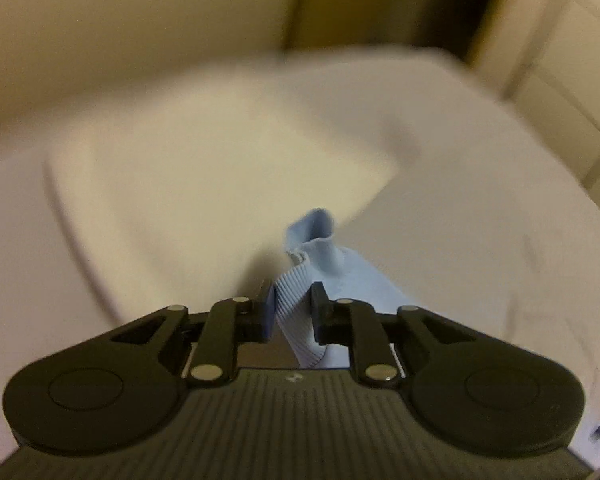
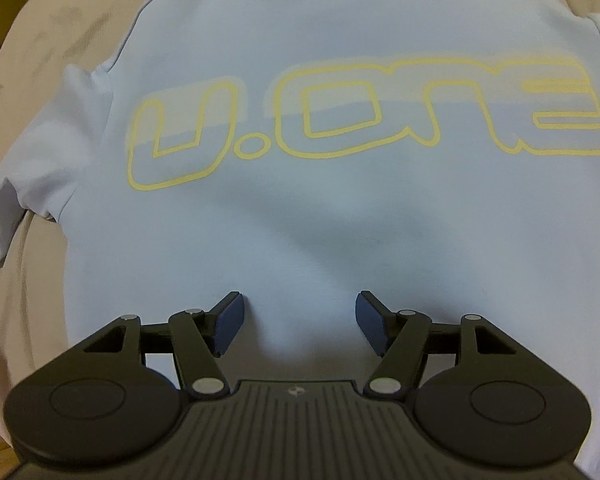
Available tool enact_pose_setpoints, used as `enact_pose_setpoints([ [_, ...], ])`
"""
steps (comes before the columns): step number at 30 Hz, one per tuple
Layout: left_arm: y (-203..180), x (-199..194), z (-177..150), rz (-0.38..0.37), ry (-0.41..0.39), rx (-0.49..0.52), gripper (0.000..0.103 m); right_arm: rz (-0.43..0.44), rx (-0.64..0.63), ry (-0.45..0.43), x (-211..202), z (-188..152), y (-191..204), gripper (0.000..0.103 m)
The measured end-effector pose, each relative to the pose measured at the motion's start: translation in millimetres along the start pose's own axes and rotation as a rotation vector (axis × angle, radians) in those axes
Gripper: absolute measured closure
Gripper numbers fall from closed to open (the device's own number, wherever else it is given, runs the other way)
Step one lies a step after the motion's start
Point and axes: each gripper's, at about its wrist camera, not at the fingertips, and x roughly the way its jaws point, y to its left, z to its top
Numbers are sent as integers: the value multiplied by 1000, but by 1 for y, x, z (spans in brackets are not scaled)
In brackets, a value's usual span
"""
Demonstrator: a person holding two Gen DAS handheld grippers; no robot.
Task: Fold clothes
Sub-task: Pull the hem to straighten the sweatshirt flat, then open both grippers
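We keep the left hand-held gripper point(image 1: 291, 312) clenched on the ribbed cuff point(image 1: 296, 300) to carry the sleeve over the sweatshirt point(image 2: 300, 216), spread on the bed point(image 2: 40, 40); the right hand-held gripper point(image 2: 300, 322) hovers released above its lower front.

The left hand-held gripper point(image 1: 291, 303) pinches a ribbed light-blue garment edge point(image 1: 300, 308) over a pale surface point(image 1: 480, 200).

Pale blue knit cloth sweatshirt point(image 2: 300, 216): smooth matt body, ribbed cuff point(image 1: 296, 320), flat yellow outline lettering point(image 2: 364, 120). Off-white cloth bed cover point(image 1: 480, 200): matt. Black plastic left gripper point(image 1: 292, 312) and right gripper point(image 2: 298, 320): matt, shiny metal pins.
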Motion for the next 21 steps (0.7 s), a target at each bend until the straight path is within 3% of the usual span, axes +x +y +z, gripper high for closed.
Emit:
enact_pose_setpoints([
  [2, -10, -27, 11, 6, -128, 156, 86, 0, 2, 4, -1, 2, 0, 38],
  [3, -11, -30, 13, 13, -153, 223, 85, 0, 3, 6, -1, 3, 1, 38],
  [5, -4, -9, 9, 54, -97, 261, 84, -1, 0, 6, 0, 5, 2, 38],
  [9, 16, 72, -30, 195, 118, 320, 82, 7, -14, 2, 1, 4, 6, 36],
  [12, 0, 75, -48, 272, 74, 437, 76, 16, -32, -3, -2, 2, 6, 36],
  [14, -3, 71, -44, 295, 94, 415, 75, 35, -20, -11, -9, 0, 0, 35],
  [17, -8, 41, -34, 383, 91, 304, 73, 54, 37, -38, -24, -3, -22, 32],
  [18, -9, 30, -31, 416, 88, 265, 63, 61, 63, -51, -31, -5, -32, 31],
  [19, -8, 22, -32, 455, 92, 237, 60, 69, 90, -68, -38, -7, -43, 30],
  [21, -16, 0, -39, 411, 136, 188, 64, 78, 156, -110, -57, -13, -74, 29],
])
